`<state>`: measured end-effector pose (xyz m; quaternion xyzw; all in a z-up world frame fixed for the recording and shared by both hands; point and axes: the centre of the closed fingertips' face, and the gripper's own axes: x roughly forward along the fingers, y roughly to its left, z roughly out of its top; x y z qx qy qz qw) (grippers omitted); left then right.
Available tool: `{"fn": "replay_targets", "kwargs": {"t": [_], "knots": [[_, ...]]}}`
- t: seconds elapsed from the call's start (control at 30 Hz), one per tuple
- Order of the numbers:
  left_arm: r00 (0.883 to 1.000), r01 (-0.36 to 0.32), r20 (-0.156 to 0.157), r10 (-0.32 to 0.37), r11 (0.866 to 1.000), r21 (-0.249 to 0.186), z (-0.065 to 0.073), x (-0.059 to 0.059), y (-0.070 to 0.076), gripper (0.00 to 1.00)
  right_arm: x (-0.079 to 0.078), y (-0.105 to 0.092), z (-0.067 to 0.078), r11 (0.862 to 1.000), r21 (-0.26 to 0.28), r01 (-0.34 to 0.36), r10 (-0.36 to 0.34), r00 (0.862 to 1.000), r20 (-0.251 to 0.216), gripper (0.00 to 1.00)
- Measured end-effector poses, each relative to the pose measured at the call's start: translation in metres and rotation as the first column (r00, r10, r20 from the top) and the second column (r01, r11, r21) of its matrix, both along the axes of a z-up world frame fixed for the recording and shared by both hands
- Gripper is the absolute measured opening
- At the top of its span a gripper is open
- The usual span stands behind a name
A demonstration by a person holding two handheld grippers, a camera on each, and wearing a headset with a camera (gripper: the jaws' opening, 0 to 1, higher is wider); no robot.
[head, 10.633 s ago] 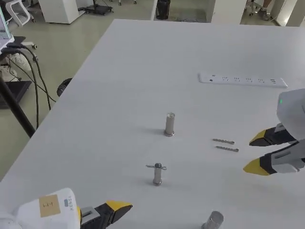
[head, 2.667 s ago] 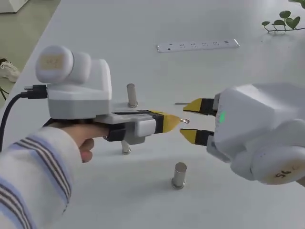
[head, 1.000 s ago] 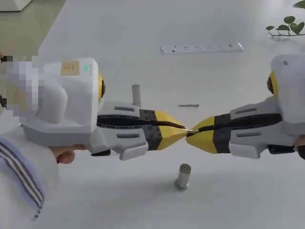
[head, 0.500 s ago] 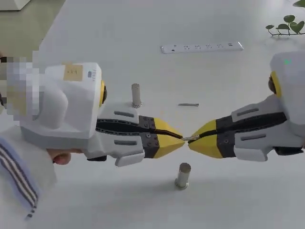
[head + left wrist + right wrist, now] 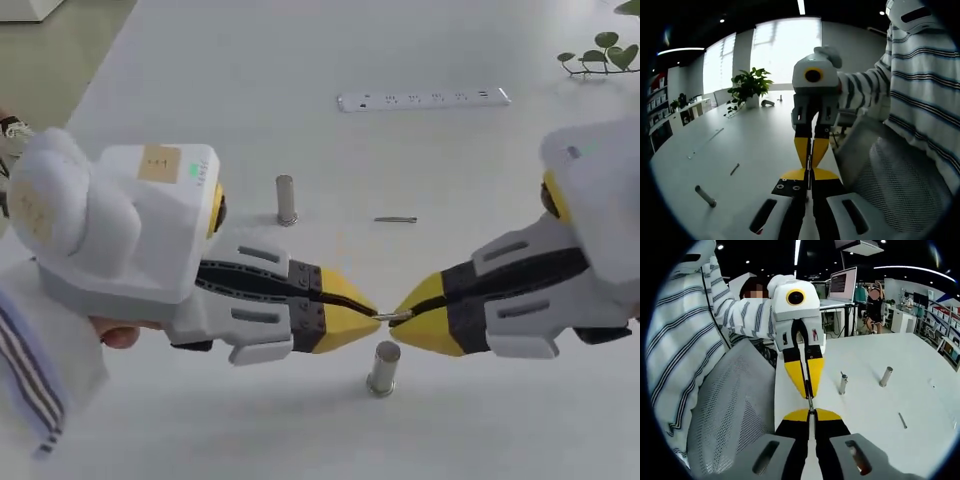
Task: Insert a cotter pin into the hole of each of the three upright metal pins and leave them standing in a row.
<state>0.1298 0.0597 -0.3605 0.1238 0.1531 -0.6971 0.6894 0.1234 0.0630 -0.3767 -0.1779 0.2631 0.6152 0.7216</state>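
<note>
My left gripper and right gripper meet tip to tip above the table, both shut on one thin cotter pin. Just below and in front of the tips stands a plain metal pin. A second plain pin stands farther back. In the right gripper view a third pin with a cotter pin through its top stands beside a plain one. A loose cotter pin lies on the table behind the grippers.
A white power strip lies across the far side of the white table. A green plant sprig sits at the far right. A person's striped sleeve is at the lower left.
Both grippers, shut on the cotter pin, have come down and nearer, closer to the front metal pin. The pins on the table have not moved.
</note>
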Motion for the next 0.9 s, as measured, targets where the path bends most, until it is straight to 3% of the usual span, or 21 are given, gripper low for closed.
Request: {"fn": "replay_targets", "kwargs": {"t": [0.23, 0.53, 0.73, 0.8, 0.9], "knots": [[1.000, 0.031, 0.000, -0.031, 0.999, 0.012, 0.001, -0.004, -0.004, 0.00, -0.004, -0.003, -0.007, 0.999, -0.042, -0.027, 0.026, 1.000, -0.014, 0.00], [0.997, 0.021, -0.071, -0.019, 0.999, 0.025, -0.003, -0.007, -0.006, 0.00, -0.006, -0.007, -0.009, 0.999, -0.036, -0.029, 0.029, 1.000, -0.012, 0.00], [0.998, 0.026, -0.059, -0.025, 0.999, 0.020, -0.004, -0.007, -0.008, 0.00, -0.006, -0.010, -0.010, 0.999, -0.044, -0.030, 0.031, 1.000, 0.008, 0.00], [0.996, -0.010, -0.094, 0.012, 1.000, 0.017, -0.005, -0.004, -0.009, 0.01, -0.004, -0.013, -0.011, 0.999, -0.047, -0.022, 0.022, 1.000, 0.012, 0.00], [0.997, -0.011, -0.079, 0.013, 1.000, 0.021, -0.007, -0.002, -0.008, 0.06, -0.003, -0.017, -0.012, 0.998, -0.054, -0.014, 0.015, 1.000, 0.015, 0.00]]}}
